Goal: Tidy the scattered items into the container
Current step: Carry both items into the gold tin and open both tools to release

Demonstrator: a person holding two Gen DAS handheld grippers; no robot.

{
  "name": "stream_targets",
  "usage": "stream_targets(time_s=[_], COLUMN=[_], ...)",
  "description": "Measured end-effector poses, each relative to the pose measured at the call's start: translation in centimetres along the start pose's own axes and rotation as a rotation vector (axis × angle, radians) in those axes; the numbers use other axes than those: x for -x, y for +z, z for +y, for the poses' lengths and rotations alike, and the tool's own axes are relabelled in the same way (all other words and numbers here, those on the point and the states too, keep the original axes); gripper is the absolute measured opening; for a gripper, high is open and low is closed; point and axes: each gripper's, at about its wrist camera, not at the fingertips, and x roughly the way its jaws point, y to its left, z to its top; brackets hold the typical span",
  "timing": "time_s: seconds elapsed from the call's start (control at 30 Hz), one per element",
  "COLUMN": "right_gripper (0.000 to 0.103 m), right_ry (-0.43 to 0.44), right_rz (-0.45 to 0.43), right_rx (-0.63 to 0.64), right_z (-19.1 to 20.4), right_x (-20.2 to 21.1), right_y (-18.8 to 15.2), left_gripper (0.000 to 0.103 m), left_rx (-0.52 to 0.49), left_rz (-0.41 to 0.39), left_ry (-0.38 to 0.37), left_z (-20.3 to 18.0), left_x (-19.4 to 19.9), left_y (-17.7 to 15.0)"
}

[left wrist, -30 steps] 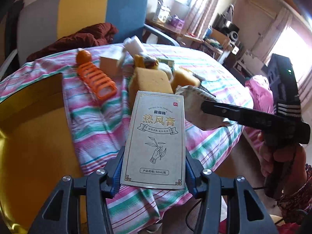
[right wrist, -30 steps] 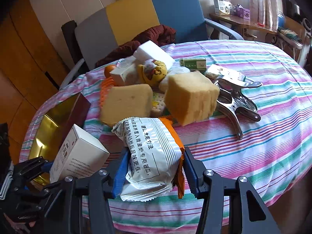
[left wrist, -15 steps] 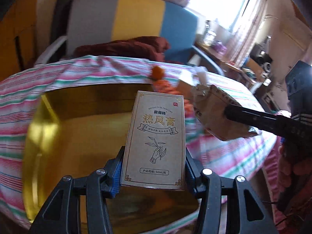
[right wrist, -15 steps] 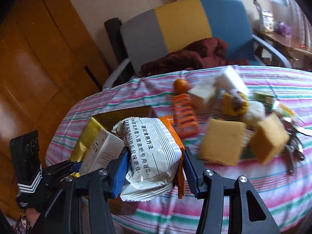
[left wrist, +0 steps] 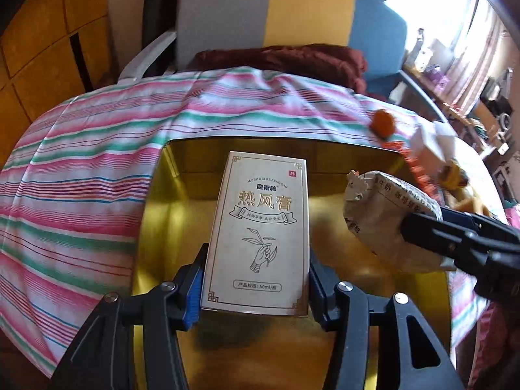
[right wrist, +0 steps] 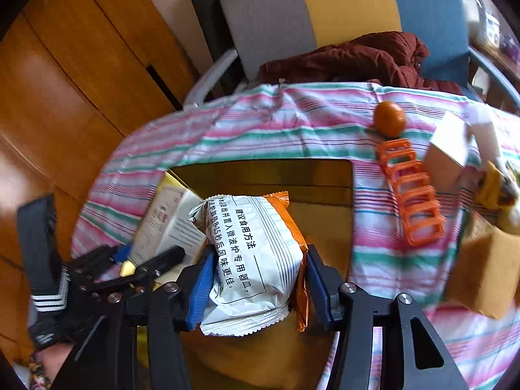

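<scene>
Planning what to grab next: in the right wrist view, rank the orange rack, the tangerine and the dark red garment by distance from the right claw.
1. Orange rack, on the cloth, right.
2. Tangerine, just beyond the rack's far end.
3. Dark red garment, on the chair.

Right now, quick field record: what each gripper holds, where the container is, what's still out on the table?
left gripper: shut on beige carton
right gripper: shut on white snack packet
container: gold box, open, under both held items
still on cloth: small orange fruit, orange plastic rack, sponge block, small cardboard box
table cover: striped cloth
</scene>
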Motion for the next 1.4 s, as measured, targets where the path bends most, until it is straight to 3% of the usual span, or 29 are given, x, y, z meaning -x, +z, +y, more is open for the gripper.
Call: stream_targets(time_s=[0.13, 0.23, 0.37, 0.5, 0.57, 0.67, 0.73, 0.83, 1.0, 1.1, 1.2, 1.27, 1.4], right_gripper=[0.055, 0.062, 0.069, 0.071, 0.069, 0.057, 0.047, 0.04, 0.039, 0.039, 0.04, 0.044, 0.05], right_ry=[-0.051, -0.026, 0.071, 0.057, 0.047, 0.032, 0.07, 0.116, 0.131, 0.081, 0.112, 0.135, 0.141], right_rz=[-0.017, -0.037, -0.085, -0.089, -0.056, -0.013, 0.023, 0.05, 0.005, -0.031, -0.013, -0.01, -0.08], right_rx=[-0.004, -0.042, -0.03, 0.001, -0.008, -0.013, -0.044, -0.062, 0.011, 0.112, 0.187, 0.153, -0.02], right_z=[1.7, 2.3, 2.9, 2.7, 2.3, 1.8, 1.4, 1.4, 3.7, 5.4, 6.3, 5.8, 3.1], right_x=[-2.6, -4.2, -2.9, -1.8, -1.9, -2.9, -3.8, -5.2, -6.5, -7.0, -7.5, -6.9, -4.7], right_y=[1.0, 1.5, 1.0, -0.1, -0.6, -0.8, -0.9, -0.9, -0.1, 0.5, 0.9, 0.8, 0.9], left_gripper=[0.054, 0.054, 0.055, 0.055, 0.055, 0.055, 0.055, 0.055, 0.055, 0.055, 0.055, 0.055, 0.055], left_rx=[0.03, 0.044, 0.05, 0.094, 0.139, 0.194, 0.215, 0.232, 0.223, 0.226, 0.228, 0.241, 0.289], left_rz=[0.045, 0.078, 0.041, 0.005, -0.007, -0.047, -0.055, -0.07, -0.088, -0.093, -0.088, -0.087, -0.083], left_ry=[0.056, 0.064, 0.034, -0.008, -0.017, -0.019, -0.033, -0.053, -0.061, -0.068, -0.06, -0.023, -0.033], left_z=[1.3, 1.9, 2.8, 3.9, 4.5, 5.1, 5.2, 5.1, 4.3, 4.1, 4.1, 4.6, 5.4], left_x=[-1.9, -2.1, -0.1, 1.8, 2.4, 3.2, 3.3, 3.4, 3.5, 3.5, 3.4, 3.4, 3.2], left_y=[1.4, 1.4, 0.9, 0.0, -0.5, -1.5, -2.1, -3.0, -4.2, -4.6, -4.7, -4.5, -4.1])
